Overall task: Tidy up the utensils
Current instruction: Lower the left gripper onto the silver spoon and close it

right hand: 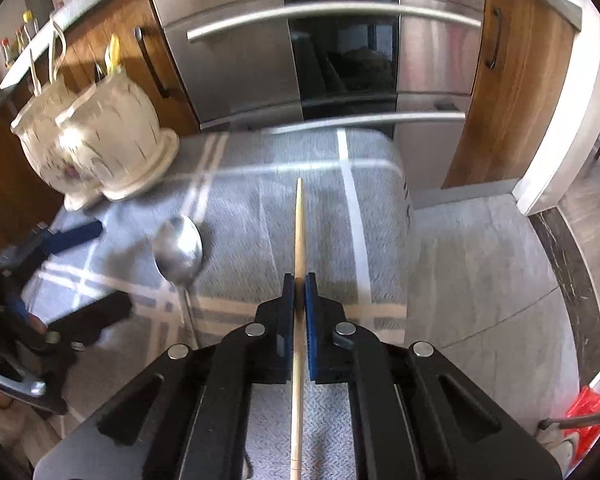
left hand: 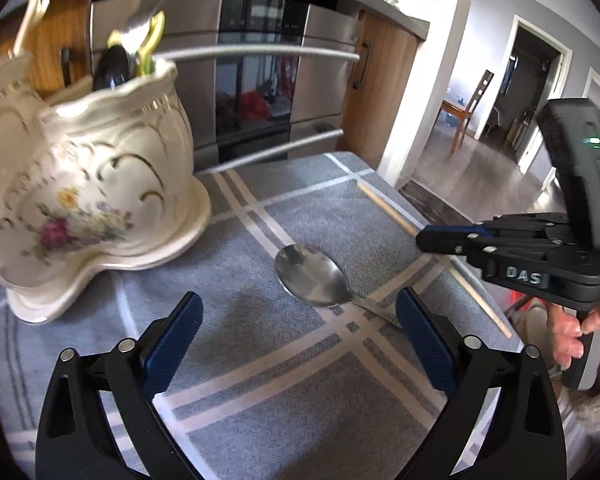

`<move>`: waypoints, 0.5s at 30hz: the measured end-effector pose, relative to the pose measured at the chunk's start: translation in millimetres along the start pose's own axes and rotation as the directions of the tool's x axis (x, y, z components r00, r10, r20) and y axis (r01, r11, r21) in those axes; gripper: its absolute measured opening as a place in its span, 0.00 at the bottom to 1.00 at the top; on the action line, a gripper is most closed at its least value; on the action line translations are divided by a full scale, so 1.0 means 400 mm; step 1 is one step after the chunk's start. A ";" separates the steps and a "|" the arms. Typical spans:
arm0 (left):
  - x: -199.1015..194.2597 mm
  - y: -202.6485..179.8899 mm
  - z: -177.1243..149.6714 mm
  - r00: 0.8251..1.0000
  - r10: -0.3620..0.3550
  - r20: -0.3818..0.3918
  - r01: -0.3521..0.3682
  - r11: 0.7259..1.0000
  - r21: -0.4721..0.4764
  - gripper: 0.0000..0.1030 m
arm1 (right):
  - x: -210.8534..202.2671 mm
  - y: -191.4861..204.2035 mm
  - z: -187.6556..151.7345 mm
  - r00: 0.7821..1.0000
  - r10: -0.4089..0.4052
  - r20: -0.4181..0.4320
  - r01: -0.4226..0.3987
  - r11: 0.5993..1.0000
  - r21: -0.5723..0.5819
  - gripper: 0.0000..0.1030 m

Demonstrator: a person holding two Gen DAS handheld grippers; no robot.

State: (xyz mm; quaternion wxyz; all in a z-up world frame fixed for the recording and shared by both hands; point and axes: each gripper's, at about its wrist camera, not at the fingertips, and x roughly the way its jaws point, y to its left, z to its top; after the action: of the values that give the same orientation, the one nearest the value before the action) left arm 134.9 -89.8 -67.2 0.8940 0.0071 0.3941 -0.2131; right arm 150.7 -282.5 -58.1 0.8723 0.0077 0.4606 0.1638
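We see a kitchen: a stainless steel oven (right hand: 340, 60) between wooden cabinets (right hand: 512, 92), and before it a table under a grey plaid tablecloth (left hand: 260, 380). At ten o'clock on the cloth stands a cream floral ceramic pot (left hand: 100, 184) holding utensils. Our left gripper (left hand: 300, 344) hovers with its jaws wide apart; a metal spoon (left hand: 312, 276) lies on the cloth just ahead of them, its handle passing beside the right blue pad. Our right gripper (right hand: 299, 280), at three o'clock, is clamped on a wooden chopstick (right hand: 299, 224), which points straight forward above the cloth.
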 end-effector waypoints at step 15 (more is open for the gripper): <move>0.077 0.005 0.039 0.997 -0.046 -0.062 0.042 0.997 -0.072 0.41 | -0.010 0.009 0.004 0.999 0.038 0.020 -0.038 0.999 -0.012 0.05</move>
State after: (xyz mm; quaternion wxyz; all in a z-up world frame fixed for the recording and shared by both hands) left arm 165.2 -102.2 -78.4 0.8758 -0.0264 0.4296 -0.2184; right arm 149.0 -280.1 -53.3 0.8737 0.0131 0.4507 0.1827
